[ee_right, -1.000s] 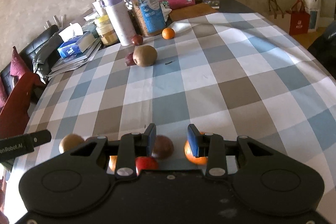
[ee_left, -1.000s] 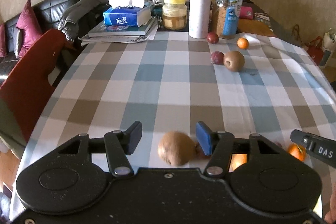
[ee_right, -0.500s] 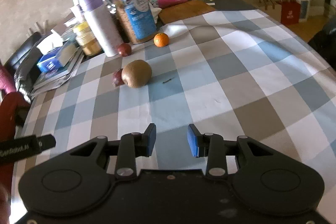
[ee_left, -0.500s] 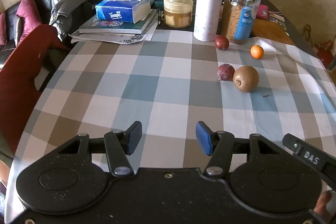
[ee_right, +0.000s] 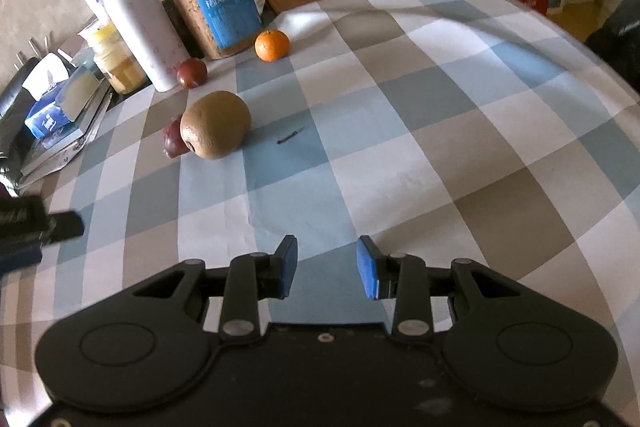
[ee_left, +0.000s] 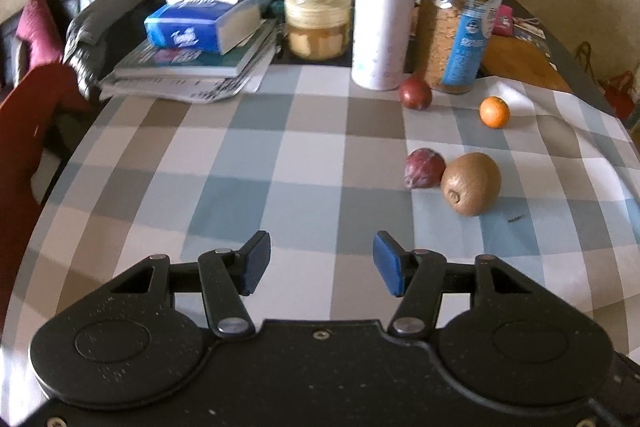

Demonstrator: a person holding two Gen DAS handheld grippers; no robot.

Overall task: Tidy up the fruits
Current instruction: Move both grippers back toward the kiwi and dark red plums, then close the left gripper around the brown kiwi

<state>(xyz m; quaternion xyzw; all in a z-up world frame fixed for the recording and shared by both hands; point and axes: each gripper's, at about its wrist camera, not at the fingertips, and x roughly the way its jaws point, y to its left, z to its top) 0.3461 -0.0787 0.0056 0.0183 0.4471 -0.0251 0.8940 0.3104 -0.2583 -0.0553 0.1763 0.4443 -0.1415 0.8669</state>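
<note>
A brown kiwi (ee_left: pixel 471 183) lies on the checked tablecloth (ee_left: pixel 256 163), touching a dark red fruit (ee_left: pixel 425 168) on its left. A second dark red fruit (ee_left: pixel 416 93) sits by the white bottle, and a small orange (ee_left: pixel 495 111) lies to its right. The same kiwi (ee_right: pixel 215 124), red fruits (ee_right: pixel 173 143) (ee_right: pixel 192 73) and orange (ee_right: pixel 272 45) show in the right wrist view. My left gripper (ee_left: pixel 320 263) is open and empty, short of the kiwi and to its left. My right gripper (ee_right: pixel 327 267) is open and empty, short of the kiwi and to its right.
At the table's far end stand a white bottle (ee_left: pixel 382 11), a clear cereal jar (ee_left: pixel 460 15), a yellow-lidded jar (ee_left: pixel 318 17) and a tissue box (ee_left: pixel 200 23) on books. A red chair (ee_left: pixel 28 131) stands at the left edge. A small dark twig (ee_right: pixel 291 135) lies near the kiwi.
Both grippers have moved forward along the table toward the far fruits. The fruits that lay near the fingers a second ago have dropped out of view. Both grippers stay open.
</note>
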